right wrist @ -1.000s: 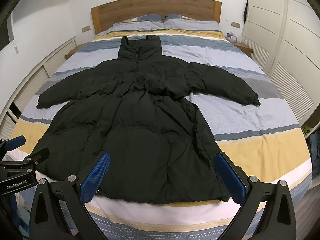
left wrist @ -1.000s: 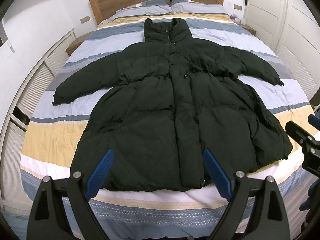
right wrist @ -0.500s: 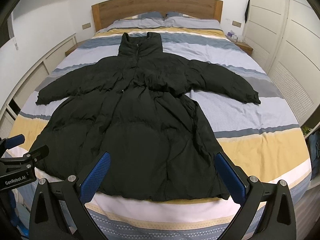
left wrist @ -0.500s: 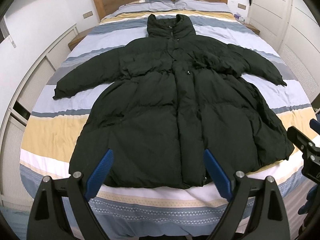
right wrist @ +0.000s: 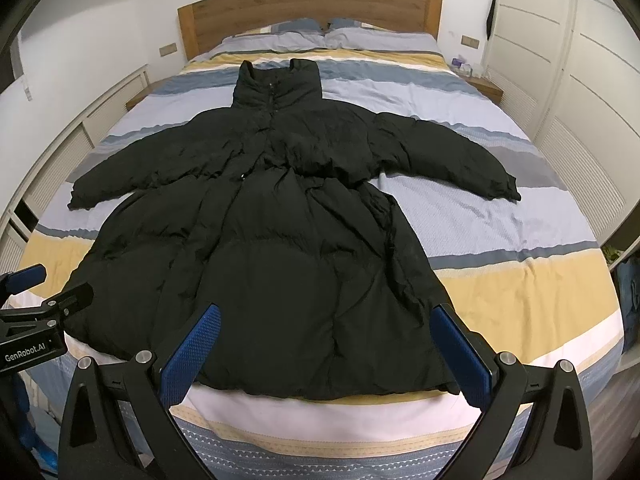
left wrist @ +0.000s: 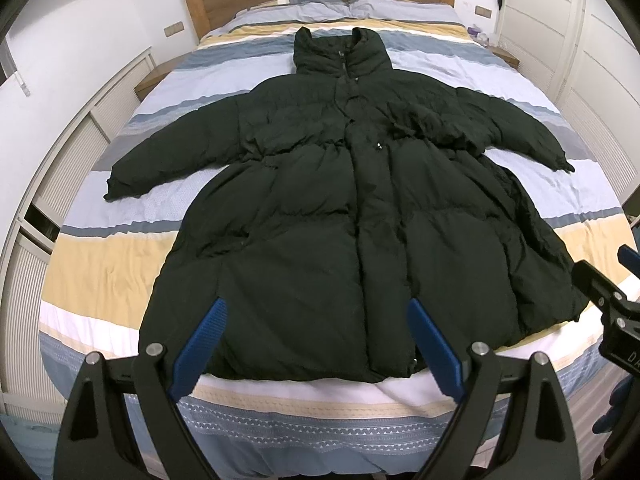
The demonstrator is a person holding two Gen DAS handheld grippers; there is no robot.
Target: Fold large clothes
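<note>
Left wrist view: puffy black coat (left wrist: 352, 240) flat on bed (left wrist: 100, 256), both grippers (left wrist: 316, 344) (right wrist: 326, 354) spread & empty; prob soft, bulky, slippery, so pinch hem corners.

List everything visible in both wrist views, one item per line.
puffer coat: one, black, spread flat front-up on the bed, sleeves out, collar toward the headboard.
bed: one, striped blue, yellow and white cover, fills the middle.
pillows: two, blue-grey, at the headboard.
headboard: one, wood, against the far wall.
nightstands: two, wood-topped, either side of the bed head.
wardrobe doors: white, along the right wall.
left gripper: one, black with blue pads, open, above the coat hem.
right gripper: one, same colours, open, above the hem.
</note>
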